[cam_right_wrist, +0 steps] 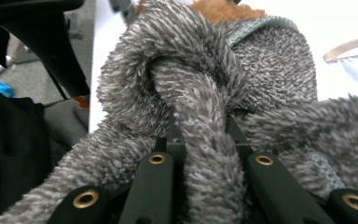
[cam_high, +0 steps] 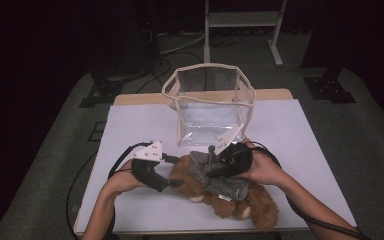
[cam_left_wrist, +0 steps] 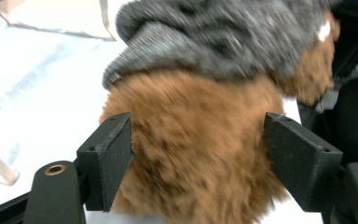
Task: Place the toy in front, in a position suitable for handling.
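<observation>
A: The brown plush teddy bear (cam_high: 230, 195) in its grey fuzzy knitted sweater (cam_high: 215, 175) is lying on the white table sheet (cam_high: 140, 130), just in front of the clear plastic bag with the beige trim (cam_high: 208, 105). Its long axis is running from its upper end at the left, near that bag's front wall, down to its feet at the right, towards the table's near edge.

B: Which gripper is working on the bear?

A: Both. The right gripper (cam_high: 215, 167) is sitting on top of the bear, its jaws pinched tight on a fold of the sweater. The left gripper (cam_high: 172, 182) is coming in from the bear's left end; its jaws are standing about half open, with brown fur between the pads (cam_left_wrist: 114, 151), not clearly pressing.

B: So the next move is turning on what?

A: Probably on pulling the sweater along the body, with the left gripper bracing the fur. The bag is standing just behind the bear and could get nudged.
</observation>
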A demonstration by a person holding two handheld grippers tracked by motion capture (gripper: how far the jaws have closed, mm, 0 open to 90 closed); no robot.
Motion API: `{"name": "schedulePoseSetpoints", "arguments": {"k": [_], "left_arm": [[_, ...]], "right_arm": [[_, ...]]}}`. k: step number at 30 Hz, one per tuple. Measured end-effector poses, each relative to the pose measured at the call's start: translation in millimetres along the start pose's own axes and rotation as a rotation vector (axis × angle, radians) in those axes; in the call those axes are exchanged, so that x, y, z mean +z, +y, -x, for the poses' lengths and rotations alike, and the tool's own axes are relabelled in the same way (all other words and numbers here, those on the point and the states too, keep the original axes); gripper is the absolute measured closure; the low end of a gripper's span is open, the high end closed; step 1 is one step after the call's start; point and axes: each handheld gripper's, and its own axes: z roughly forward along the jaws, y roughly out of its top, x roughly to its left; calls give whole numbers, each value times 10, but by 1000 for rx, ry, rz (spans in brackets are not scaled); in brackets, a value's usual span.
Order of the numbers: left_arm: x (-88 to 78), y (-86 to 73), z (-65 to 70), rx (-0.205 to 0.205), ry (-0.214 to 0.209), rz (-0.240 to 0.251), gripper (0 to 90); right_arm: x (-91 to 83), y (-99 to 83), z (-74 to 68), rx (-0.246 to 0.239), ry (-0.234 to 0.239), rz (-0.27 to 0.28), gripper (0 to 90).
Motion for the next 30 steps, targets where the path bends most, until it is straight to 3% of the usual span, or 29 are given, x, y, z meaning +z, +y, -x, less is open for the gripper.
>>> {"name": "schedulePoseSetpoints", "arguments": {"k": [2,4,6,11,19,22,25,30], "left_arm": [[46,25,1,6,14,-1,241],[115,13,-3,-3,-11,-22,254],[164,-40,11,-15,-33,-21,330],[179,-62,31,-12,-51,-31,365],[167,-100,69,0,-59,-39,358],[164,-89,84,9,-55,-48,352],[160,-80,88,22,-55,-55,346],[163,-65,92,19,-55,-58,336]], "right_arm": [[10,-14,-54,-4,20,1,775],[21,3,-97,-17,20,-9,775],[11,37,-119,-33,12,-17,774],[29,167,-58,-32,-4,-9,773],[222,448,2,-55,-1,-31,772],[157,383,12,-55,-11,-54,772],[-5,197,27,-35,-49,-77,771],[-410,-169,37,46,-96,-19,770]]}}
